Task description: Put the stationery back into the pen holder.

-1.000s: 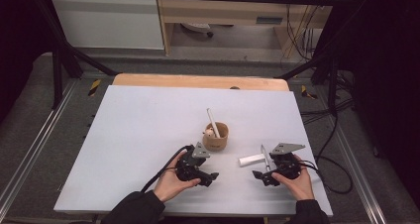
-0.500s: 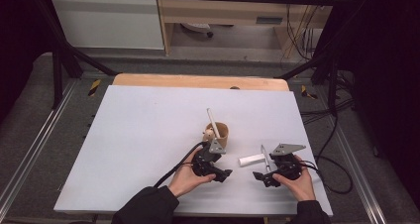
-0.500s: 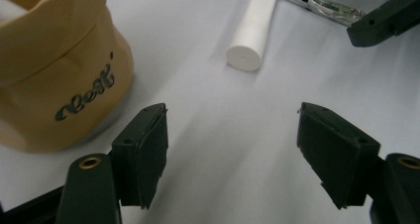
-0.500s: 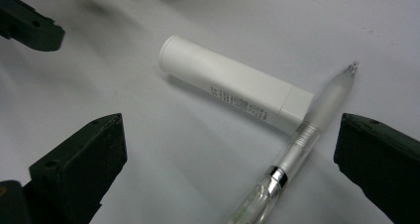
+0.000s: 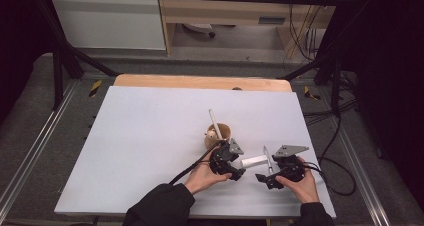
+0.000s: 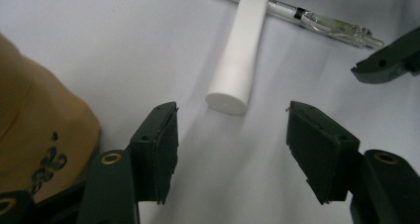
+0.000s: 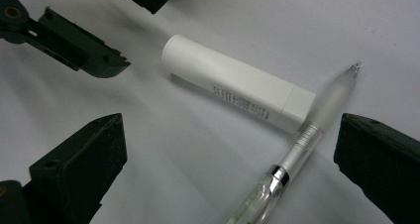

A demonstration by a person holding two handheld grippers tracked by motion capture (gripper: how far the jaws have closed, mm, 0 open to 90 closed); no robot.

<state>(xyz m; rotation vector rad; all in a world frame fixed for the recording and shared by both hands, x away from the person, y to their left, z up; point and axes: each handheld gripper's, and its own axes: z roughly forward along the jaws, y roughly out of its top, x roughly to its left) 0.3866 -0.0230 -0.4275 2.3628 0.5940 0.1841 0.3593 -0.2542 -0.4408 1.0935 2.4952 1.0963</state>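
A white tube (image 5: 254, 161) lies on the white table (image 5: 150, 136), with a clear pen (image 5: 267, 158) across its far end. Just in front of the tan cup (image 5: 217, 135) my left gripper (image 5: 239, 165) is open, its jaws pointing at the tube's round end. In the left gripper view the tube (image 6: 237, 60) lies just ahead of the open left gripper (image 6: 230, 110), untouched, with the pen (image 6: 307, 18) behind it. My right gripper (image 5: 264, 173) is open, facing the tube (image 7: 233, 85) and pen (image 7: 297, 149) from the other side; the right gripper (image 7: 231, 127) holds nothing.
The cup holds a white stick (image 5: 215, 120) leaning up and back; its wall (image 6: 29, 125) is close beside my left jaw. The two grippers face each other closely. A wooden strip (image 5: 200, 81) borders the table's far edge.
My left gripper has moved right, from left of the cup to just in front of it, up to the tube's end. The right gripper has stayed put.
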